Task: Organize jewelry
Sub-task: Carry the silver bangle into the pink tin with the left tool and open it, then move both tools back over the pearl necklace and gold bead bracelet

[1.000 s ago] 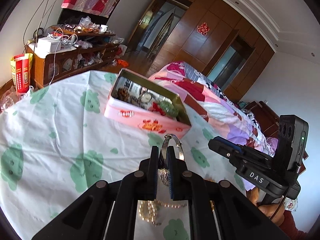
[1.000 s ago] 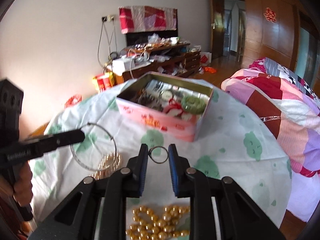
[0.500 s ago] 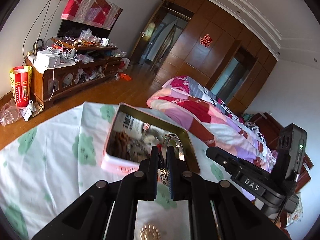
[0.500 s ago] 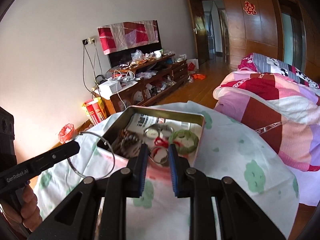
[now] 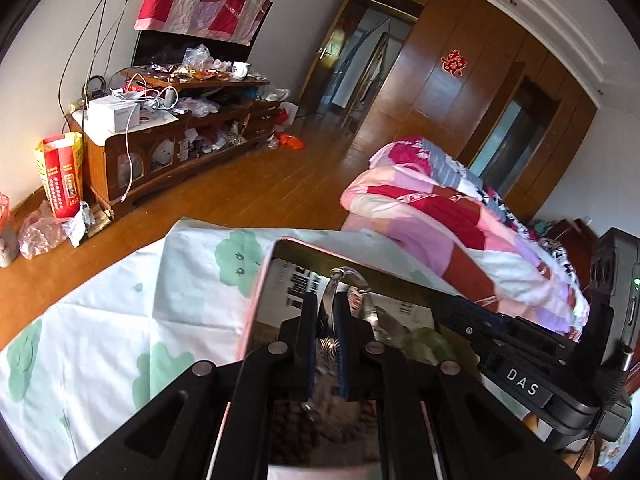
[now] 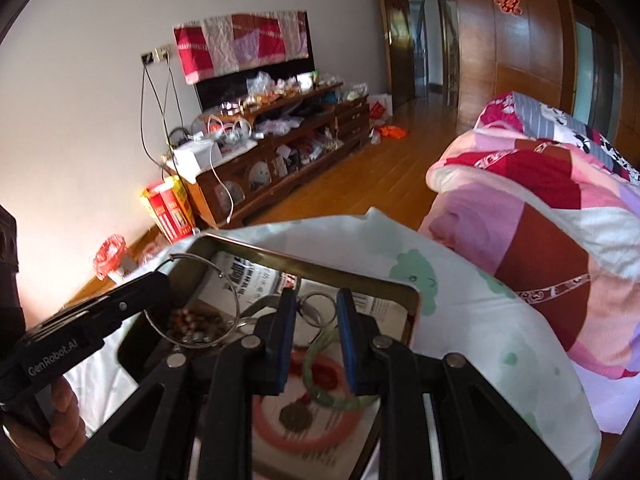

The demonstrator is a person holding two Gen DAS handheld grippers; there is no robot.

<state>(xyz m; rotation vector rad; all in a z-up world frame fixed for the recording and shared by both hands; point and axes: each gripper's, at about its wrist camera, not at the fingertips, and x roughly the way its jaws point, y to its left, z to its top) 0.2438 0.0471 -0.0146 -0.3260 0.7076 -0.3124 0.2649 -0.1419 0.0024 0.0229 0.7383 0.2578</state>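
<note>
Over the open tin [image 6: 412, 312], the left gripper [image 5: 325, 312] clamps a bangle [image 6: 192, 304] and the right gripper [image 6: 316, 312] pinches a ring [image 6: 318, 309], poised for dropping both inside.

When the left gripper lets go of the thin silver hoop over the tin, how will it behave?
The silver hoop keeps its round shape while pinched at one edge by the left gripper, so it is probably stiff. Its thin wire suggests lightness. Released over the tin, it may roll or bounce.
</note>
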